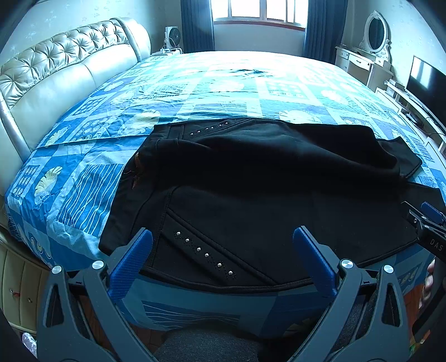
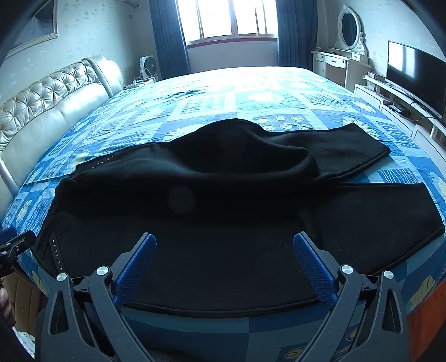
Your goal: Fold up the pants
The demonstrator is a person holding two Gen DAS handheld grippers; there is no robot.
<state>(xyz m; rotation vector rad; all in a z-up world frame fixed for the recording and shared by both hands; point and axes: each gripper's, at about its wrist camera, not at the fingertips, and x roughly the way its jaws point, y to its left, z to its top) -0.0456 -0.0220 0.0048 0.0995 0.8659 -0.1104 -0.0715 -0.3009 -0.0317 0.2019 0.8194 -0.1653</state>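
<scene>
Television (image 1: 429, 80) — cut off at right edge

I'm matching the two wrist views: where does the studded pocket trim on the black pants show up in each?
Left wrist: studded pocket trim low centre, between the left gripper fingers.
Right wrist: same trim far lower left, by the pants' edge.
Shared landmark: oval vanity mirror, upper right.

A home bedroom — wide bed (image 1: 228, 83) with tufted headboard (image 1: 64, 66) at 9 o'clock, curtained window (image 2: 231, 19) at 12, dressing table (image 2: 343, 61) and television (image 2: 415, 72) at 2
</scene>
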